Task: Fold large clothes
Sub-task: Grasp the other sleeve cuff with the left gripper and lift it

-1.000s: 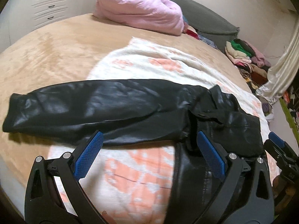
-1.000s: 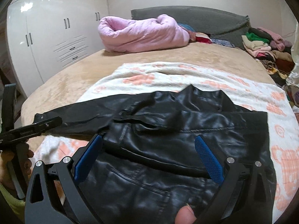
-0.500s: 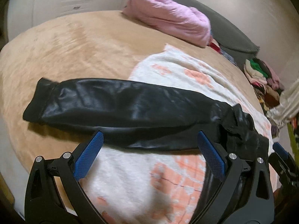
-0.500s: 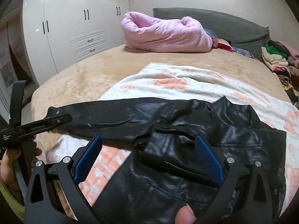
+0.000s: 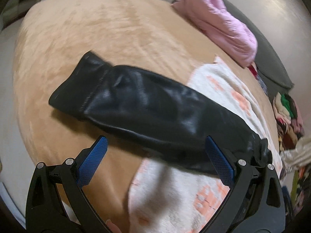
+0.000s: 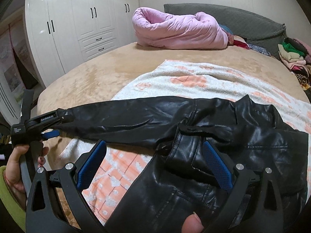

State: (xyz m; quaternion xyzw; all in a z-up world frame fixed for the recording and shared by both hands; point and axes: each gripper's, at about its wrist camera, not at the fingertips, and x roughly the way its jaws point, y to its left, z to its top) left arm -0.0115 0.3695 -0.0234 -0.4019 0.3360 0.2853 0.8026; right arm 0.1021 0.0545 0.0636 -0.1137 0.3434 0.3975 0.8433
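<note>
At the far left of the right wrist view stood a glossy white wardrobe (image 6: 77, 31) with slim black handles and two drawers, and below it the person's left hand (image 6: 21, 165), in a green cuff, held the left tongs (image 6: 48, 134) just beside the cuff end of the sleeve (image 6: 124, 120). From their own camera the left tongs (image 5: 155, 155) were spread wide with nothing between the blue ribbed pads (image 5: 93, 159), hanging over the tan plush bed (image 5: 97, 38) near the sleeve's lower edge. The black leather jacket (image 6: 243, 136) lay flat on the bed, its body on a fluffy white blanket (image 6: 194, 81) with orange blotches, its sleeve stretched straight out leftward past the blanket's edge onto the bare bedcover. The leather looked smooth and shiny, creased in soft ridges, with a matte ribbed cuff (image 5: 77, 89), a stitched pocket seam and an upturned collar (image 6: 250, 104). The right tongs (image 6: 153, 155) were also wide apart, gripping nothing, poised over the armpit fold where sleeve met body; a thumb tip showed at the bottom edge. Beyond lay a puffy pink quilt (image 6: 178, 33), rolled against a grey padded headboard (image 6: 243, 23). At the far right a pile of mixed folded clothes (image 6: 293, 58) sat by the bed's edge.
</note>
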